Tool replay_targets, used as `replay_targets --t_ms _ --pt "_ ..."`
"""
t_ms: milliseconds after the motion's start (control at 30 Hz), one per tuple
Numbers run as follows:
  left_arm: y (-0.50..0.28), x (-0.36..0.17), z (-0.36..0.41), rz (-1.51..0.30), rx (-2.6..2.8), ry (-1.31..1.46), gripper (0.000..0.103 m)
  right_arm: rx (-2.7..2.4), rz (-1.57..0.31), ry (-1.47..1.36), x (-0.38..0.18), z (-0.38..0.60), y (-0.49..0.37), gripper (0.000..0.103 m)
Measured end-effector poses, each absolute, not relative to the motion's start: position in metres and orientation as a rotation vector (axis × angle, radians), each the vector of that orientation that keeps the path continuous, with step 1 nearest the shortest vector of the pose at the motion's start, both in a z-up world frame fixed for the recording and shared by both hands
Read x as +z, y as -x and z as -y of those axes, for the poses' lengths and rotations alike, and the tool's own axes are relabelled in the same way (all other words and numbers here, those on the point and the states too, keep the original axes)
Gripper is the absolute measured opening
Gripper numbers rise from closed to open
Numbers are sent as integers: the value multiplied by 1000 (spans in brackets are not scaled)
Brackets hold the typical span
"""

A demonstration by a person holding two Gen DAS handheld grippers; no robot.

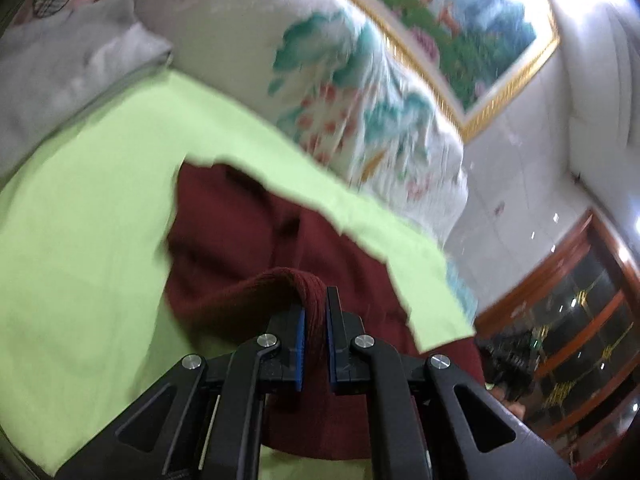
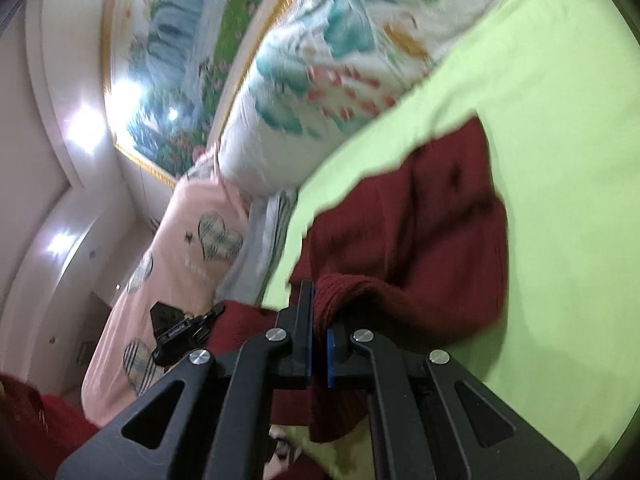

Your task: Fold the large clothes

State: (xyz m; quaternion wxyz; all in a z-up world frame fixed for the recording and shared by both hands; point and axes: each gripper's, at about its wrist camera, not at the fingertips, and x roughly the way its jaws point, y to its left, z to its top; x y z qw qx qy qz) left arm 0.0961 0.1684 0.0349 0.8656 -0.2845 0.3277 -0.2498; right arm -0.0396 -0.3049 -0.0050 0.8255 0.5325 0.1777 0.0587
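One maroon sweater (image 1: pixel 256 240) on the green sheet (image 1: pixel 80 208); left gripper (image 1: pixel 314 316) and right gripper (image 2: pixel 318 312) each clamp it.

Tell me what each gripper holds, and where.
Both hold the dark red sweater: left gripper and right gripper each pinch a ribbed edge.

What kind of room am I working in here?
Most likely a bedroom: the dark red sweater lies on a bed with a light green sheet, a floral quilt is piled behind it, and a gold-framed painting hangs on the wall.
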Motion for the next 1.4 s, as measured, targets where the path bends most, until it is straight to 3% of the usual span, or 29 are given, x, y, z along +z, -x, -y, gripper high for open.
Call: replay_targets --t_ms 167,500,667,867,967,1167,1233,1267,1333,1400 --pt "-187 39 -151 -699 -391 577 7 -51 -432 -1143 -14 364 -30 5" --pt "-306 -58 -145 -879 -193 597 7 -206 -633 -1222 -112 406 -115 5" --pt "-305 -74 -147 -892 -211 584 8 -179 -593 -1253 -116 410 -107 7" --pt "-250 -42 -143 -840 -269 570 12 -236 -519 -1143 -71 398 -79 28" --pt "-223 -28 -113 -823 -401 534 16 -124 -483 -1030 -41 369 -78 28" --pt "-233 -46 -20 -980 -606 349 19 141 -783 -810 -53 295 -146 28" --pt "-251 -64 -7 -1062 -590 305 19 106 -873 -750 -66 293 -163 23" --pt "-260 -70 -6 -1092 -582 310 18 88 -888 -737 -70 297 -169 20" --pt "-282 -73 -13 -1095 -560 332 6 35 -873 -717 -70 313 -178 20" --pt "-303 -67 -25 -1064 -509 360 5 -89 -857 -685 -66 335 -186 21"
